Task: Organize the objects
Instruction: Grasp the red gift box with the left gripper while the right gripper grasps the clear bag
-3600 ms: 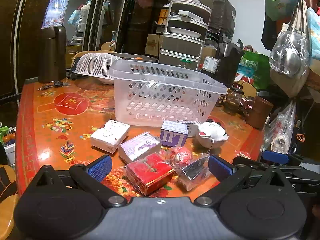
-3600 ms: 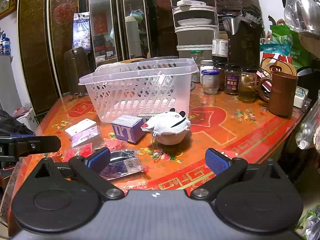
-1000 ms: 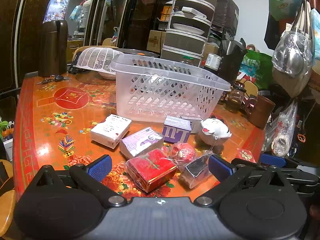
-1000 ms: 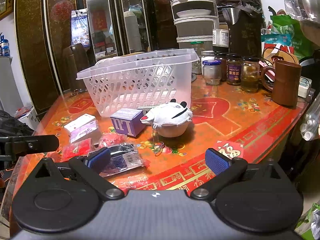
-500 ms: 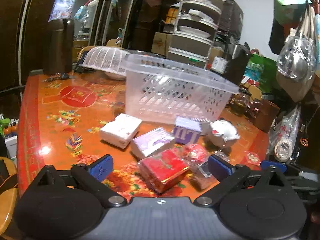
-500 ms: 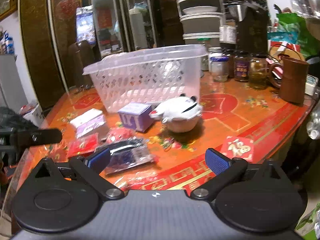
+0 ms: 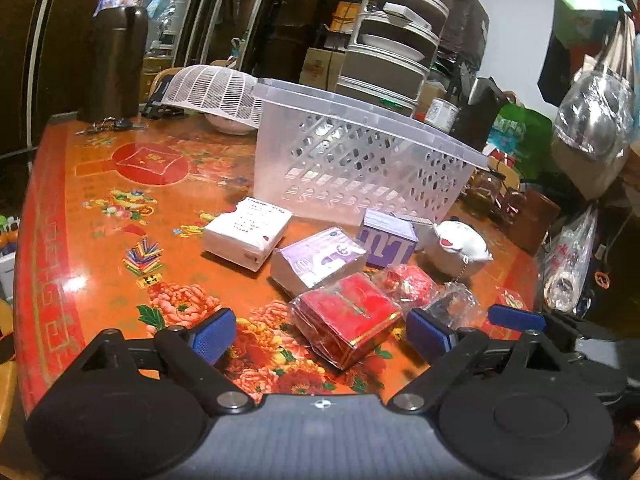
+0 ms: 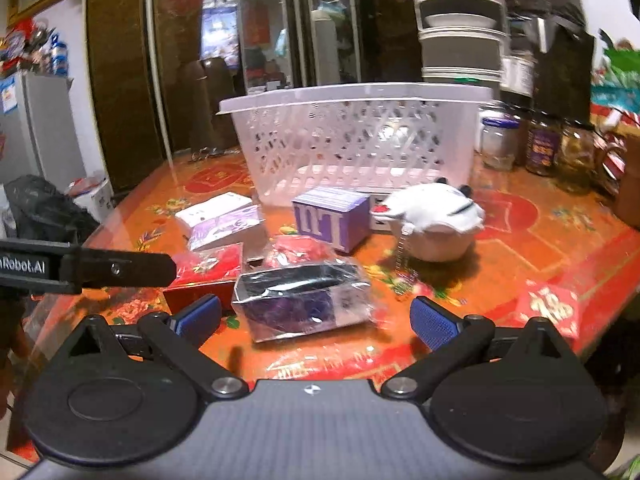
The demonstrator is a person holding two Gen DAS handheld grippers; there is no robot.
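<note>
A clear plastic basket [image 7: 360,160] [image 8: 360,140] stands on the orange table. In front of it lie a white box [image 7: 248,236], a pale purple pack [image 7: 318,260], a purple box [image 7: 388,240] [image 8: 332,218], a white panda plush [image 7: 460,246] [image 8: 432,216], a red box [image 7: 348,318] [image 8: 208,268], a red wrapped sweet [image 7: 408,282] and a dark item in clear wrap [image 8: 300,300]. My left gripper [image 7: 320,334] is open, with the red box between its fingers. My right gripper [image 8: 316,318] is open, just short of the wrapped dark item.
Glass jars [image 8: 520,144] and a brown mug [image 7: 532,220] stand at the table's right. A white mesh food cover [image 7: 212,92], a dark flask [image 7: 116,64] and keys [image 7: 108,124] are at the back left. Stacked containers [image 7: 392,44] stand behind the basket.
Both grippers have moved forward and down toward the pile of objects. The red box now sits between the left fingers, and the wrapped dark item is close in front of the right gripper.
</note>
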